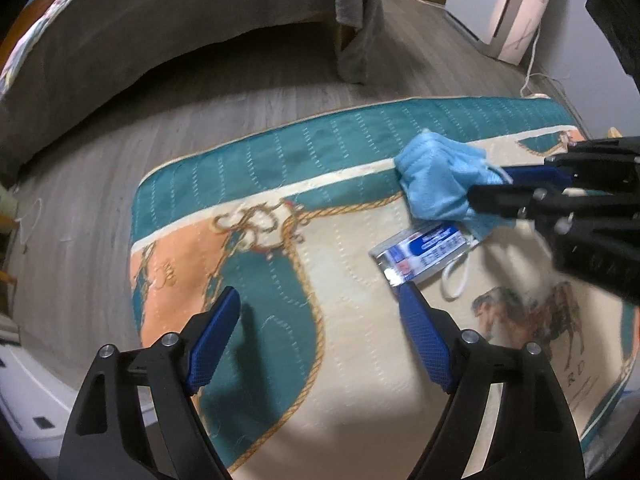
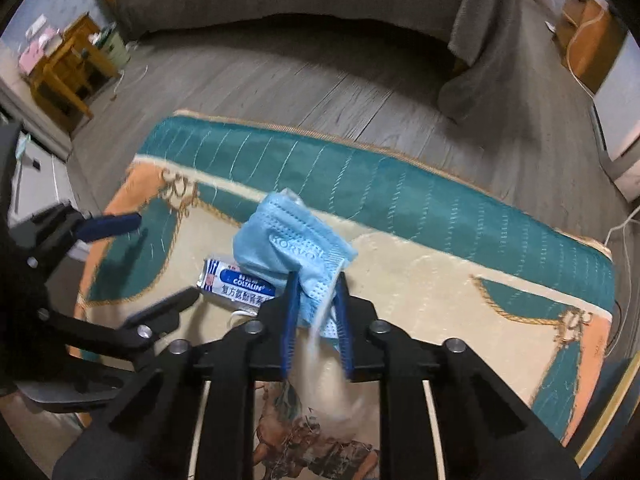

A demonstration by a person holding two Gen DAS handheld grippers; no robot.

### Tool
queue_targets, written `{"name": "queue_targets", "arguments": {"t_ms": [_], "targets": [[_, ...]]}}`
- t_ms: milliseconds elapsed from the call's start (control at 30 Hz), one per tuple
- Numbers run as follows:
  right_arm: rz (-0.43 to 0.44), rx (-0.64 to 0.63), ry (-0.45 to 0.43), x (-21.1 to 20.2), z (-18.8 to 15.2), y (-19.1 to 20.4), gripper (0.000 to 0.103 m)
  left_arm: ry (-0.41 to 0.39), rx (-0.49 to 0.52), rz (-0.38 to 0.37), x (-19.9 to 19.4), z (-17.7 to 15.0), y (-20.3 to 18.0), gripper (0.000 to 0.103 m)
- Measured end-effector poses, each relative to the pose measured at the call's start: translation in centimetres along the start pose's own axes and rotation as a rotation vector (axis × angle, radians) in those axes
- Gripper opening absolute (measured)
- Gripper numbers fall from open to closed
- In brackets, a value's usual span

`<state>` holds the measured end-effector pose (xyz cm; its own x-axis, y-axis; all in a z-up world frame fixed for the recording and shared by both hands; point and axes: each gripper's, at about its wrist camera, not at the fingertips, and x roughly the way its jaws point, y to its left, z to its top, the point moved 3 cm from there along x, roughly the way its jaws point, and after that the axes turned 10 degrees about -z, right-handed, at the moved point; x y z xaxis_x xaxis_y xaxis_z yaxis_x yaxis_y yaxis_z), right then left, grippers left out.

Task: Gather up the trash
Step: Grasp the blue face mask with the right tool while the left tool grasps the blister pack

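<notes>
The right tool is clamped on the mask, soft, light, limp; a fold gives the best hold. The packet lies flat on the rug just beside the mask: thin, slippery; grip an edge. The left tool stands wide, empty, near the packet.

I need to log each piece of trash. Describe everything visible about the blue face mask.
The blue face mask is a crumpled, pleated disposable mask of thin nonwoven-looking fabric, with stitched edges, embossed lettering and white ear loops. The right hand-held gripper is shut on its lower edge, and the rest bunches beyond the fingertips. It sits over the patterned rug, partly covering a silver and blue medicine blister pack. Whether it still touches the rug cannot be told.
</notes>
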<state>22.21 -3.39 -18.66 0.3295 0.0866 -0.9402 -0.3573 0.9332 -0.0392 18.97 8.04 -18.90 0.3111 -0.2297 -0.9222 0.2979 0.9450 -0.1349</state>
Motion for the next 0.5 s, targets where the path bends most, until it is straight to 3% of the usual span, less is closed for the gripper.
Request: {"name": "queue_targets", "arguments": {"t_ms": [167,267,500], "targets": [[-0.067,0.037,0.023,-1.1,-0.3,-3.2,0.015,-0.018,0.06,-0.036,0.2,1.0,-2.0,0.081],[-0.05,0.084,0.042,-1.6,-0.6,-5.2,0.015,-0.017,0.095,-0.048,0.6,1.6,-3.1,0.078],[-0.103,0.123,0.064,-1.7,-1.9,-8.3,0.015,0.008,0.148,-0.071,2.4,2.4,-5.3,0.064]]}}
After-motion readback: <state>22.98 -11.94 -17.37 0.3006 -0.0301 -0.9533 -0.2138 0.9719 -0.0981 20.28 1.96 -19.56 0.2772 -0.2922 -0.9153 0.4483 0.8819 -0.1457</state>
